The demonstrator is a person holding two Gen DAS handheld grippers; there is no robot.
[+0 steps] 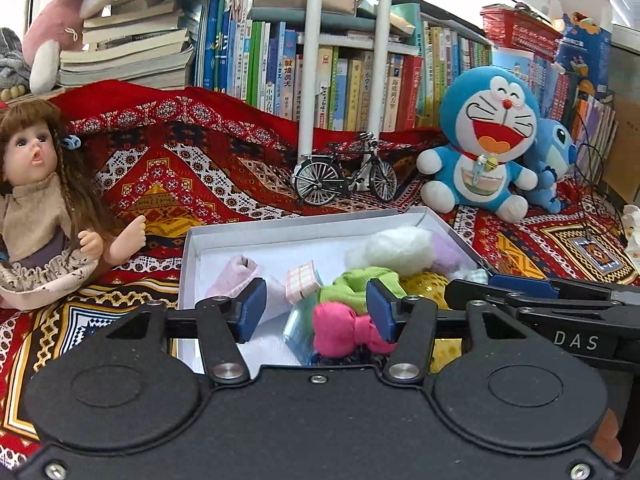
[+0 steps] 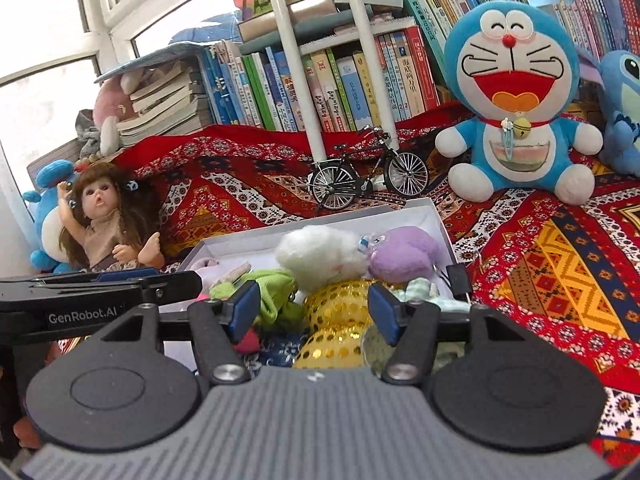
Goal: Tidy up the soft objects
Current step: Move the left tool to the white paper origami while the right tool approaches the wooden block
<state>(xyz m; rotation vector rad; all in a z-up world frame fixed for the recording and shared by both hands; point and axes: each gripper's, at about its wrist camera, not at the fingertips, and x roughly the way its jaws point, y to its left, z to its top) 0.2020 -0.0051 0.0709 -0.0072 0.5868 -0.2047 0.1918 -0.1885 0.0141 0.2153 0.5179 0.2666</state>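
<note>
A white shallow box point(image 1: 280, 230) on the patterned cloth holds several soft items: a pink bow point(image 1: 344, 330), a green cloth point(image 1: 356, 284), a white fluffy toy point(image 1: 394, 248), a pale pink roll point(image 1: 236, 274) and a gold sequin piece point(image 2: 340, 308). My left gripper point(image 1: 316, 312) is open over the box's near side, its pads either side of the pink bow. My right gripper point(image 2: 314, 312) is open over the box point(image 2: 436, 216), its pads either side of the gold sequin piece, with a purple plush point(image 2: 404, 254) just beyond.
A doll point(image 1: 40, 200) sits left of the box. A toy bicycle point(image 1: 344, 174) stands behind it. A Doraemon plush point(image 1: 486, 140) and a blue Stitch plush point(image 1: 552, 160) sit at the right. Books point(image 1: 260, 64) line the back.
</note>
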